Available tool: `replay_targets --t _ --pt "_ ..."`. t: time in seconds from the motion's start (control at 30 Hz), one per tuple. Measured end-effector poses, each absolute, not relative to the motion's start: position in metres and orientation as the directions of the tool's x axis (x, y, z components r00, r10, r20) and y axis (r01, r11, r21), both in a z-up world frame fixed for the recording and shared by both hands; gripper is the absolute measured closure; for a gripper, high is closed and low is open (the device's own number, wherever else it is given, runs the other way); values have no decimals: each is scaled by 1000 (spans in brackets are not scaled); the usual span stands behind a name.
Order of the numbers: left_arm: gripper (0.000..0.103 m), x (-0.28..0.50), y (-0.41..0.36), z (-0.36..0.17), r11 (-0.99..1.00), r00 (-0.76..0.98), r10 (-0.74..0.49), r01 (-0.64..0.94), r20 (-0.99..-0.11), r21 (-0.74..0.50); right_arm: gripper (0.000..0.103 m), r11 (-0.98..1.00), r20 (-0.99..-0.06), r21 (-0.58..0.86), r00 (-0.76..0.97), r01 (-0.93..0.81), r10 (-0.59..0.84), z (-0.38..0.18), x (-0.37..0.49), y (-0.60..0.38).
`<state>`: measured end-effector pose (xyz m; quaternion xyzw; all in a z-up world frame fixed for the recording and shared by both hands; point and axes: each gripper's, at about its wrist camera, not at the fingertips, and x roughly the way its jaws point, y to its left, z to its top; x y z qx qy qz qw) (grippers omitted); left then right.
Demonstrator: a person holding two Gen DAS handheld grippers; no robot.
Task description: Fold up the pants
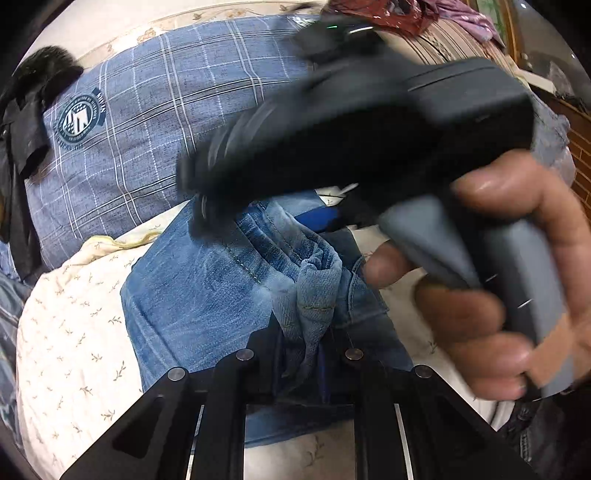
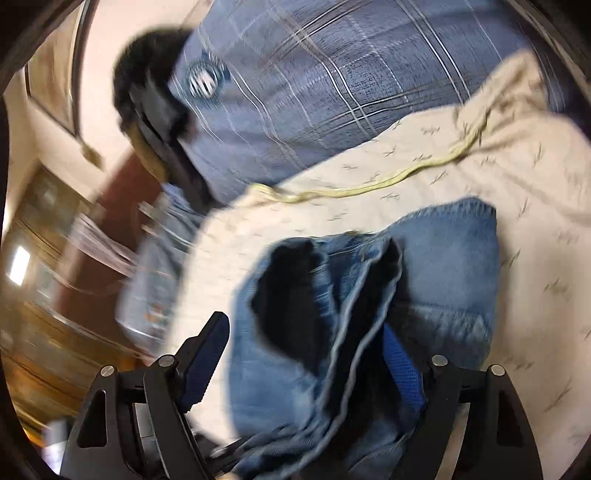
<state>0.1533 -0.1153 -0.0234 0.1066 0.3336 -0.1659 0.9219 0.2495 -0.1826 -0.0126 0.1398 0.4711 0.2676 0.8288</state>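
Note:
Blue denim pants (image 1: 207,295) lie folded on a cream floral bedsheet (image 1: 74,350). My left gripper (image 1: 301,347) is shut on a bunched fold of the denim hem and holds it up. The right gripper's body (image 1: 369,122) and the hand on its handle fill the upper right of the left wrist view. In the right wrist view the pants (image 2: 424,280) hang between the fingers. My right gripper (image 2: 303,354) stands open, its blue pads (image 2: 201,362) wide apart, with denim draped over the right one. The view is motion-blurred.
A blue plaid pillow (image 1: 155,122) with a round badge lies behind the pants, also in the right wrist view (image 2: 332,85). A black garment (image 1: 29,110) sits at its left end. More clothes (image 1: 388,14) are piled at the back. Wooden furniture (image 2: 44,295) stands left of the bed.

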Motion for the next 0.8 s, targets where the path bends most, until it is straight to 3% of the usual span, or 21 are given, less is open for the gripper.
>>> replay_targets --t 0.03,0.07,0.2,0.3,0.4,0.43,0.5,0.53,0.57,0.6,0.7,0.8 --pt "89 148 -113 -24 921 723 -235 379 -649 88 82 848 -733 434 429 -303 528 -14 249 -182" --pt "89 145 -111 -23 919 723 -246 386 -646 83 94 854 -726 432 451 -290 520 -10 247 -189" --pt "89 127 -116 1 893 752 -343 446 -562 52 96 762 -558 566 534 -315 636 26 230 -234" --pt "87 137 -132 -5 879 719 -375 476 -586 21 96 753 -554 605 543 -260 632 17 237 -258" --pt "84 159 -143 -43 873 609 -365 487 -704 -32 89 795 -684 599 454 -97 571 -34 260 -263" --pt "81 154 -140 -45 872 615 -388 487 -687 -56 86 779 -688 624 434 -55 582 -46 263 -267" --pt "66 140 -130 -39 849 593 -457 514 -664 -125 85 719 -639 694 438 -26 633 -49 261 -277" --pt "56 132 -123 -36 830 565 -499 530 -657 -175 74 711 -623 702 454 -34 637 -42 257 -283" --pt "55 121 -112 -31 813 544 -541 535 -641 -232 54 718 -614 695 488 -39 621 -33 251 -287" --pt "55 115 -103 -27 807 541 -557 532 -630 -256 47 731 -605 681 529 -43 595 -24 245 -292" --pt "51 100 -67 -16 806 553 -580 495 -598 -325 45 766 -561 635 621 -101 547 4 220 -295" --pt "48 110 -31 -17 855 608 -518 390 -602 -342 46 774 -510 600 649 -201 565 19 194 -281"
